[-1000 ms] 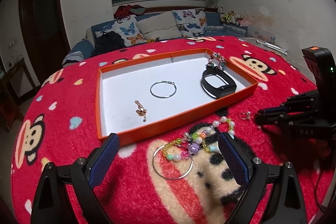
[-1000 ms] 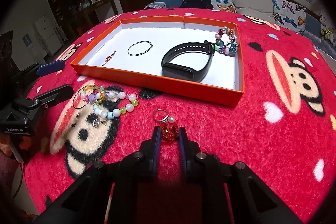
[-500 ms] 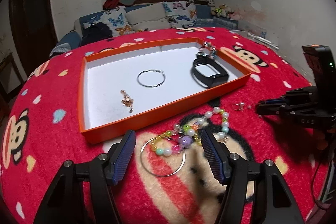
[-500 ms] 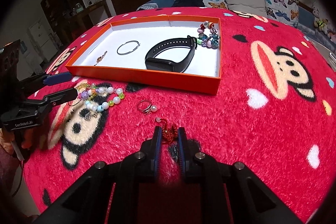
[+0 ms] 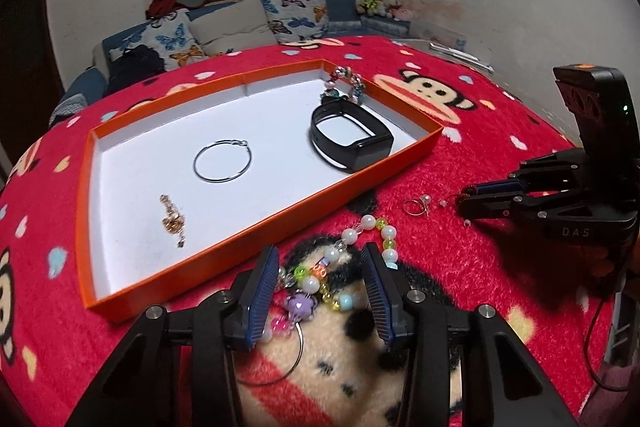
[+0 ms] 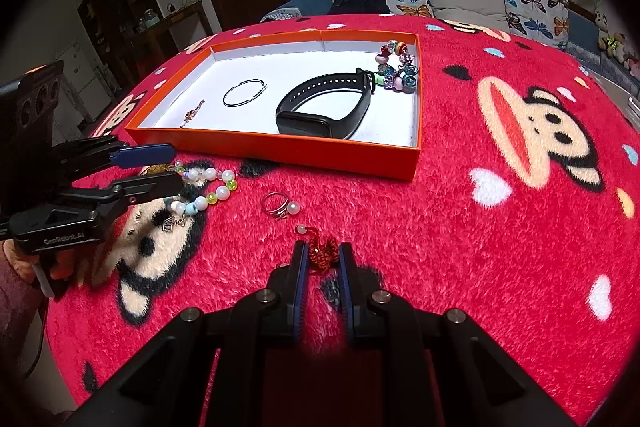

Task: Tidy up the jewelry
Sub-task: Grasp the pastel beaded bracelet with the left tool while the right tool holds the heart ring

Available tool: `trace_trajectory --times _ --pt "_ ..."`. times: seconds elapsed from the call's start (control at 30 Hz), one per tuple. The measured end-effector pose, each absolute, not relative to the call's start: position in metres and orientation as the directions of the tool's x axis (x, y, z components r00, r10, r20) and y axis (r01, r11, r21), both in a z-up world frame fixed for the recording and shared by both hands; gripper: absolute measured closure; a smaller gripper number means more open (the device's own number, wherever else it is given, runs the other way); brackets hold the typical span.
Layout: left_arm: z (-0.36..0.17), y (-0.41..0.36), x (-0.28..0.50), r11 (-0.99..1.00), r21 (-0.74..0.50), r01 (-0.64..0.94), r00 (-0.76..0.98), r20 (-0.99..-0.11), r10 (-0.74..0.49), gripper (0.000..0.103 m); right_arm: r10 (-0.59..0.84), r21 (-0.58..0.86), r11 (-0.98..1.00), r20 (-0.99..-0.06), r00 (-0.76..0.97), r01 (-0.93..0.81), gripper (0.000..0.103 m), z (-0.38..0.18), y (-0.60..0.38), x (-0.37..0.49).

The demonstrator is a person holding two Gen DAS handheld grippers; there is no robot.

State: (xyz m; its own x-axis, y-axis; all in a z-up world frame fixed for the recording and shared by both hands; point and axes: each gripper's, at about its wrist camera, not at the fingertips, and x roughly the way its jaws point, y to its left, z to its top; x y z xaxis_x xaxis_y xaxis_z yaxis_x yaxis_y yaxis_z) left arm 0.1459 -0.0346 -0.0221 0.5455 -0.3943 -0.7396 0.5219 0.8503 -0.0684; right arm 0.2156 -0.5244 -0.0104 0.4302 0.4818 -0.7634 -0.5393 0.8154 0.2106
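two grippers over red monkey blanket [image 6: 500,227]: left fingers [image 5: 264,283] parted astride beaded bracelet [image 5: 320,279]; right fingers [image 6: 300,267] pinching red cord [image 6: 322,253].

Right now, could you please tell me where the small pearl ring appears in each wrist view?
Left wrist view: the pearl ring lies right of centre on the red blanket, outside the orange tray.
Right wrist view: it lies near centre, just beyond the red knot.
Shared landmark: the black wristband inside the tray.
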Motion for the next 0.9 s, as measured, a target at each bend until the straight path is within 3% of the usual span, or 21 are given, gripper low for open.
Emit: trace_trajectory --times 0.2,0.77,0.83,0.9 --pt "-0.025 -0.042 0.152 0.826 -0.041 0.562 0.527 -0.752 -0.396 0.076 0.485 0.216 0.815 -0.762 0.429 -0.538 0.086 -0.01 -0.524 0.215" --pt "-0.031 -0.055 0.157 0.784 -0.008 0.621 0.492 -0.775 -0.398 0.08 0.495 0.232 0.816 -0.755 0.431 -0.53 0.086 -0.011 -0.527 0.216" --pt "-0.031 -0.056 0.156 0.783 0.003 0.623 0.498 -0.773 -0.393 0.083 0.495 0.232 0.815 -0.755 0.43 -0.53 0.086 -0.011 -0.526 0.216" --pt "-0.031 -0.058 0.153 0.778 0.022 0.628 0.507 -0.77 -0.387 0.093 0.494 0.231 0.815 -0.755 0.43 -0.531 0.086 -0.011 -0.527 0.216"
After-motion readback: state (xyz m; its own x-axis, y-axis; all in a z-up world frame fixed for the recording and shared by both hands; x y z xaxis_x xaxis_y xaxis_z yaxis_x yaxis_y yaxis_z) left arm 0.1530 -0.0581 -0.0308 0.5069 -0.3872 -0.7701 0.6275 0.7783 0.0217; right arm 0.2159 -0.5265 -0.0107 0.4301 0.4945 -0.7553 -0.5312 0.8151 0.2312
